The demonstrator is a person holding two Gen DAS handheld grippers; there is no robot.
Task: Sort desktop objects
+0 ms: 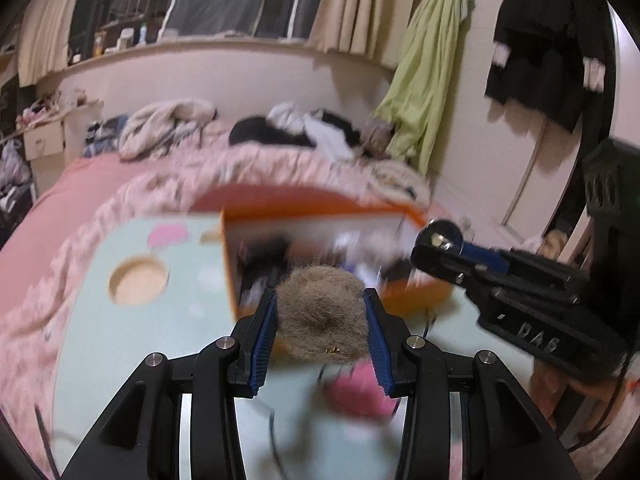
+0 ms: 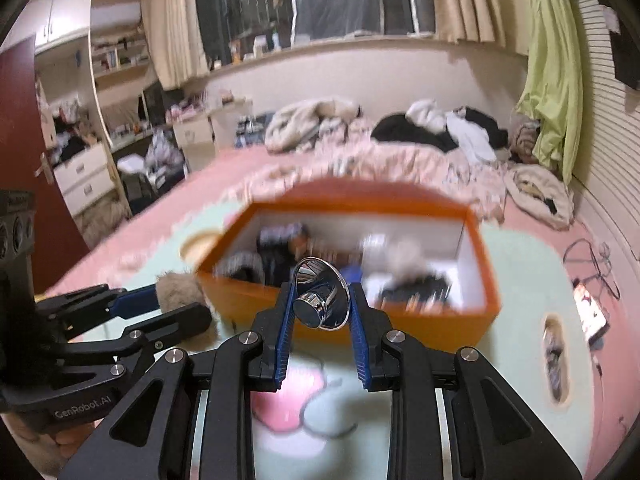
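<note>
Setting: bedroom with a pale mint table top (image 2: 528, 280) set against a pink bed (image 2: 240, 168); curtains and a dark window behind.
Orange box (image 2: 360, 320): the landmark; open-topped, white inside, standing on the table top; its contents are blurred dark and pale shapes that cannot be made out.
Fluffy ball (image 1: 322, 312): grey-brown tuft of fur, held above the table just in front of the box's near left corner; seen from the right wrist (image 2: 176, 290) it sits beside the box's left end.
Left gripper (image 1: 322, 326): both blue pads press the fluffy ball's sides, so it is clamped on it.
Chrome piece (image 2: 320, 296): shiny, funnel-shaped metal part, raised in front of the box's near wall; from the left wrist (image 1: 440, 236) it appears near the box's right end.
Right gripper (image 2: 320, 300): fingers closed against the chrome piece's flared rim, gripping it.
Round cut-out (image 1: 138, 280): wooden-looking recess in the table, left of the box.
Green cloth (image 1: 424, 80): hanging on the wall far behind the box, to its right.
Pink patch (image 2: 288, 408): printed on the table, in front of the box.
</note>
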